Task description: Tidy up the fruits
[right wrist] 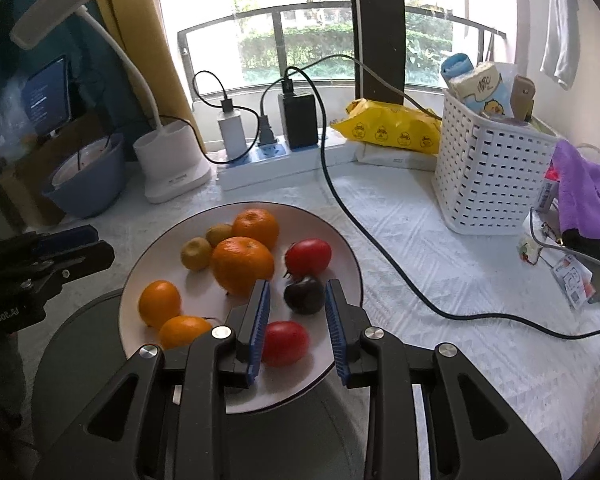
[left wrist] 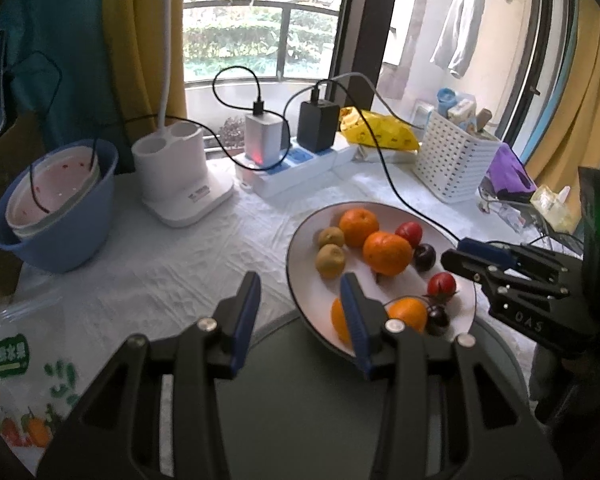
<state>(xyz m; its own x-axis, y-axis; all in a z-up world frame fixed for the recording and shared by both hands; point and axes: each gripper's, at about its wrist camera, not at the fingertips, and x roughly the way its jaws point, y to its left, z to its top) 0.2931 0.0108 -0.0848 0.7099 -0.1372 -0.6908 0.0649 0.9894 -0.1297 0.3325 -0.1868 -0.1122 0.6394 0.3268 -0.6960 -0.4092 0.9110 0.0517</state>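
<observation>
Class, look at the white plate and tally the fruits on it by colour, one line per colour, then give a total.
On the round white plate:
Round orange citrus fruits: 4
Small yellow-green fruits: 2
Red tomato-like fruits: 2
Dark purple plum-like fruits: 2, the second showing only in the left wrist view
Total: 10

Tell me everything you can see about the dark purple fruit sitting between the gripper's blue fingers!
The dark fruit is small, round and smooth, almost black-purple, with a dull shine. It looks like a plum. It lies on the white plate, just below a red tomato and close to it. The right gripper hangs open over it, a blue pad on each side, not squeezing it. Another red tomato lies nearer the camera.
</observation>
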